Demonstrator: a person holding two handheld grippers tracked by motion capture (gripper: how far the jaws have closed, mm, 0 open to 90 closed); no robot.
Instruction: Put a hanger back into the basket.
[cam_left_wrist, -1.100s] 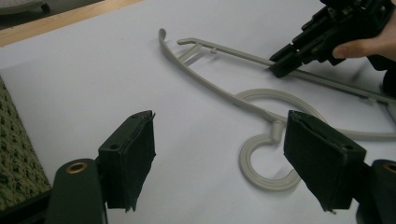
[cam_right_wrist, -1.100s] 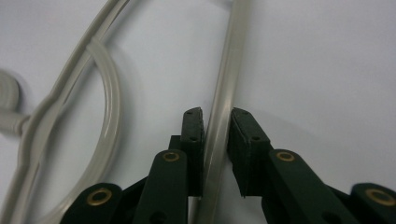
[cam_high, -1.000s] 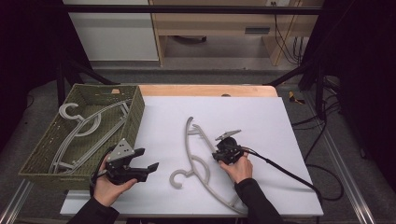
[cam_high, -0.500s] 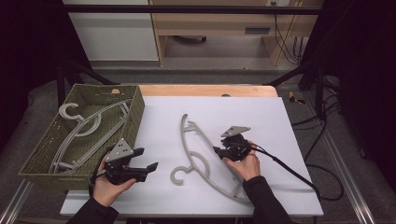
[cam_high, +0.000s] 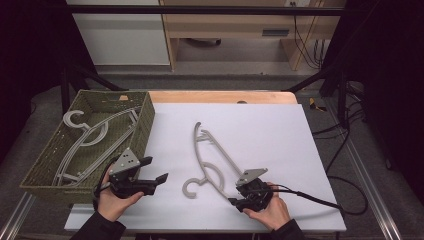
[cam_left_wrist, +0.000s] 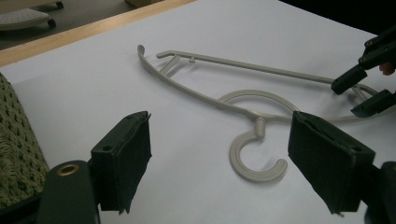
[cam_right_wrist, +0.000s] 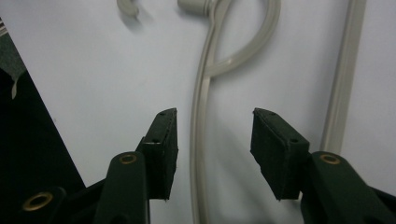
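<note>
A grey plastic hanger (cam_high: 198, 150) lies flat on the white table top, its hook (cam_left_wrist: 256, 173) toward the near side. My left gripper (cam_high: 157, 170) is open beside the basket, left of the hook, with nothing between its jaws (cam_left_wrist: 224, 154). My right gripper (cam_high: 235, 197) sits at the hanger's near right end and also shows in the left gripper view (cam_left_wrist: 364, 86). Its jaws have just been opening. They stand open (cam_right_wrist: 215, 121) with the hanger's curved arm (cam_right_wrist: 200, 140) running between them, and the pads do not touch it.
A woven green basket (cam_high: 146, 122) at the table's left holds a few more grey hangers (cam_high: 90, 135). The right gripper's cable (cam_high: 310, 196) trails off the table's right side. A wooden strip (cam_high: 220, 96) borders the far edge.
The right gripper has let go of the hanger and moved toward the table's near edge along it. The hanger now lies flat, slightly shifted. The left hand has stayed put.
</note>
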